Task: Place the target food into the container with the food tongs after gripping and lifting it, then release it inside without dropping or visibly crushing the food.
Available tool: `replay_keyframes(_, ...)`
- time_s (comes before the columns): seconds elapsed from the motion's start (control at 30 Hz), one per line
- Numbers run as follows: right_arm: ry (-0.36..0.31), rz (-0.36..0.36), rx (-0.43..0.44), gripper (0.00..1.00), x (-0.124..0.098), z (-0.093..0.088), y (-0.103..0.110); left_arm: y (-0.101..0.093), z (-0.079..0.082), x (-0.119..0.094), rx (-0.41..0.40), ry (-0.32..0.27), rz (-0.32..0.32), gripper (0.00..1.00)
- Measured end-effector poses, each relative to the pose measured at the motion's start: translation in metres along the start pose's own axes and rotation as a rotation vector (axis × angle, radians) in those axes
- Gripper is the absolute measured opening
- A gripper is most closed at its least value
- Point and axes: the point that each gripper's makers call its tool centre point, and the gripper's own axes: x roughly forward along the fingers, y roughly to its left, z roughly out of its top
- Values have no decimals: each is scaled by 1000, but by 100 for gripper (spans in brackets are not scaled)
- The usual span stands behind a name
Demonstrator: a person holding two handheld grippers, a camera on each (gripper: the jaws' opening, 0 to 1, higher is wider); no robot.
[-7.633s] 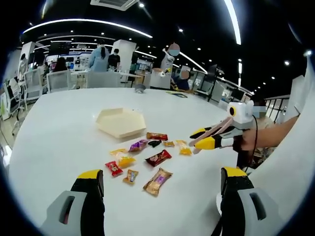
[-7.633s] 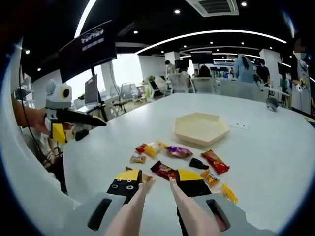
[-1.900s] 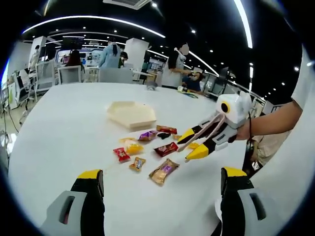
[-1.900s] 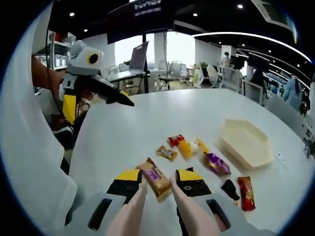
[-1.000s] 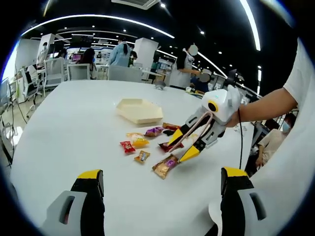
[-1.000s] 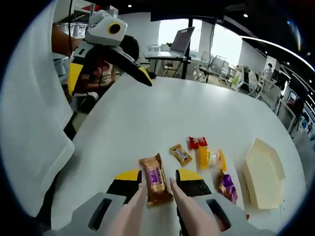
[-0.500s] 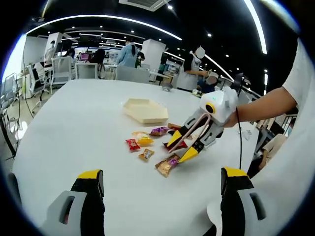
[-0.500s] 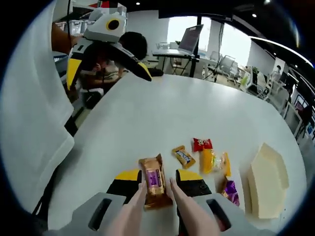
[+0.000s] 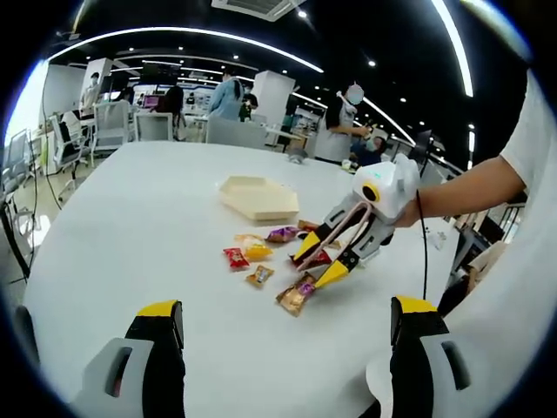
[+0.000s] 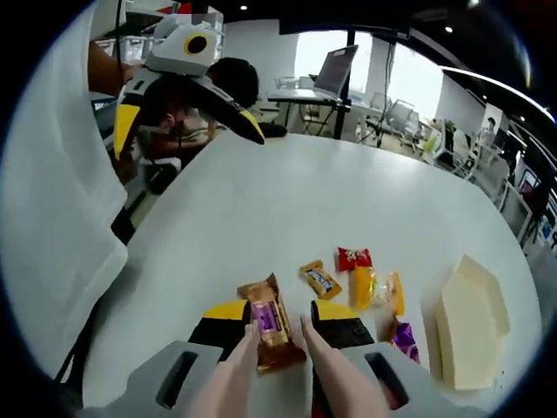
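- The right tongs are clamped on a brown snack packet with a purple label, low over the white bench.
- The left tongs stand wide apart, gripping nothing.
- A cream hexagonal container sits beyond the scattered wrapped sweets.

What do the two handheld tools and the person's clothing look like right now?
Both tools are grey-bodied with black jaws capped in yellow. The right tool also carries long pale pink tongs and a white housing, with a thin black cable trailing behind it. The left tool has the same white housing and yellow tips. The person wears a white short sleeve.
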Motion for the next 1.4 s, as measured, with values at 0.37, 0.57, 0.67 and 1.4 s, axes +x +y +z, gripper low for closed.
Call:
replay_keyframes(0.37, 2, 29, -9, 27, 4, -1, 6, 1, -4, -3, -13, 4, 5, 99)
replay_keyframes(0.57, -1, 49, -14, 27, 5, 1, 8, 4, -2, -3, -14, -1, 12, 99)
replay_keyframes(0.67, -17, 68, -18, 27, 3, 7, 12, 5, -1, -2, -15, -3, 14, 99)
replay_keyframes(1.4, 30, 77, -53, 27, 16, -6, 12, 5, -2, -1, -23, 3, 18, 99)
